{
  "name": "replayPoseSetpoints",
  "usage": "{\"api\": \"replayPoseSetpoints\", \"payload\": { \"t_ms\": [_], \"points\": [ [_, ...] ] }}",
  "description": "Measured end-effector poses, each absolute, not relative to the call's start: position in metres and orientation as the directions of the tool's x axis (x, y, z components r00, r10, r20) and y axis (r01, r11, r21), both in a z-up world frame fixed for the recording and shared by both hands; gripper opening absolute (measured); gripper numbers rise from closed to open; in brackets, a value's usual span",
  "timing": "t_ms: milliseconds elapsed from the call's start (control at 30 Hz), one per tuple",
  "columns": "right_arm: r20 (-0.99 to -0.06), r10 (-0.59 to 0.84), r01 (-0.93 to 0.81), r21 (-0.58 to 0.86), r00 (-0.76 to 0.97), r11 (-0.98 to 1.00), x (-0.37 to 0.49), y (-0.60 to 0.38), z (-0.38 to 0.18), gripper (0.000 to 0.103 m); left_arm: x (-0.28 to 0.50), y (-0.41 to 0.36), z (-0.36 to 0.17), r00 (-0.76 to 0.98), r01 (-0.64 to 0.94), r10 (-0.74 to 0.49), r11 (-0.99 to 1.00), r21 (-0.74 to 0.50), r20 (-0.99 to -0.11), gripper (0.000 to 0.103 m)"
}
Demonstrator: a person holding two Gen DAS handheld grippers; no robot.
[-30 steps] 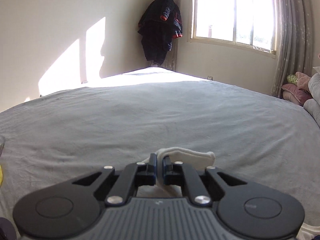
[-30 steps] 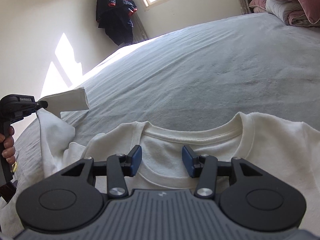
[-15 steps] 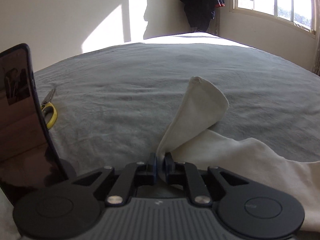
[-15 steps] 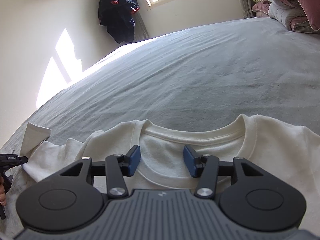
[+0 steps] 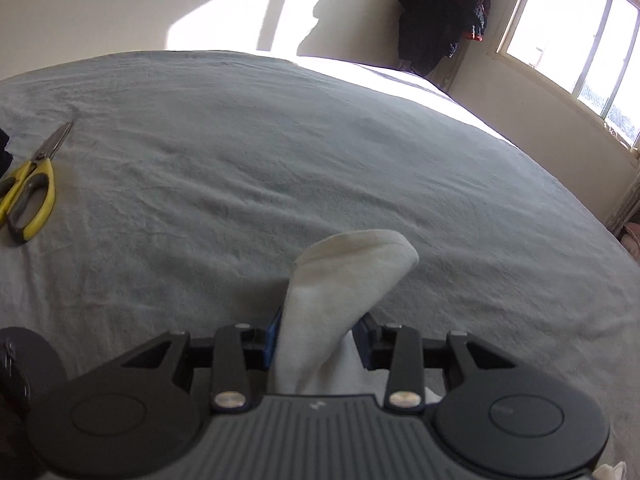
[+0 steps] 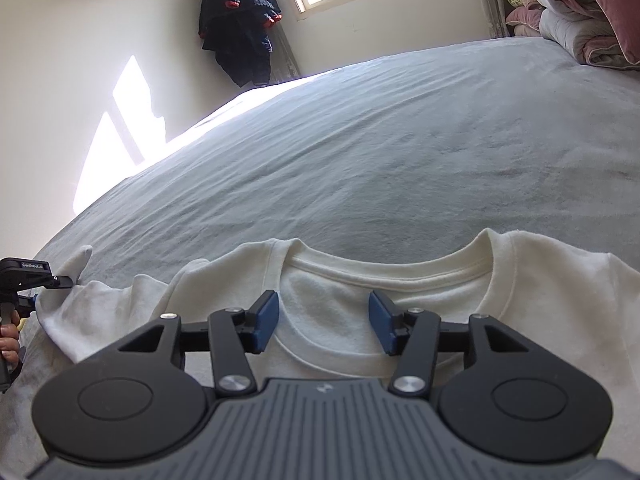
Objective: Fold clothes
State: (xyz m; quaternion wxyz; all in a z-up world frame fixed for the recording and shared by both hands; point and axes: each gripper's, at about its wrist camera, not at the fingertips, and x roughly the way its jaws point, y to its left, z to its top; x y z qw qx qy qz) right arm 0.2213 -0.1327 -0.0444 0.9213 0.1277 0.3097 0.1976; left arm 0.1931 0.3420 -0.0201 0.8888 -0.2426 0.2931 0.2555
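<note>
A cream-white T-shirt (image 6: 540,292) lies flat on the grey bed sheet (image 6: 400,140), collar (image 6: 384,276) toward the far side. My right gripper (image 6: 324,322) hovers open just short of the collar, with nothing between its blue pads. My left gripper (image 5: 318,330) is low over the sheet and its jaws are opening. The shirt's sleeve (image 5: 352,264) stands loosely in the gap between them, its cuff curling forward. In the right wrist view the left gripper (image 6: 56,282) shows at the left edge with the sleeve tip (image 6: 80,258) poking up beside it.
Yellow-handled scissors (image 5: 30,192) lie on the sheet at the left. A dark round object (image 5: 24,360) sits by the left gripper. A dark jacket (image 6: 236,20) hangs in the far corner by the window. Folded quilts (image 6: 580,12) are stacked at the right. A hand (image 6: 8,344) holds the left gripper.
The left gripper carried the sleeve down and out to the left, rolling as it went, and its jaws went from shut on the sleeve to parted. The right gripper stayed put.
</note>
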Motion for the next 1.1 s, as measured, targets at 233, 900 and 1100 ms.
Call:
{"api": "replayPoseSetpoints", "payload": {
  "t_ms": [233, 900, 1100],
  "points": [
    [-0.518, 0.446, -0.284, 0.364, 0.73, 0.887, 0.222, -0.133, -0.045, 0.055, 0.188, 0.307, -0.01, 0.663, -0.662, 0.579, 0.75, -0.01, -0.474, 0.015],
    [-0.517, 0.447, -0.284, 0.365, 0.73, 0.887, 0.221, -0.132, -0.045, 0.055, 0.187, 0.301, 0.044, 0.508, -0.797, 0.809, 0.572, 0.194, -0.294, 0.042],
    [-0.518, 0.445, -0.284, 0.362, 0.731, 0.888, 0.22, -0.132, -0.044, 0.055, 0.189, 0.279, 0.027, 0.59, -0.693, 0.679, 0.704, 0.158, -0.436, 0.043]
  ]
}}
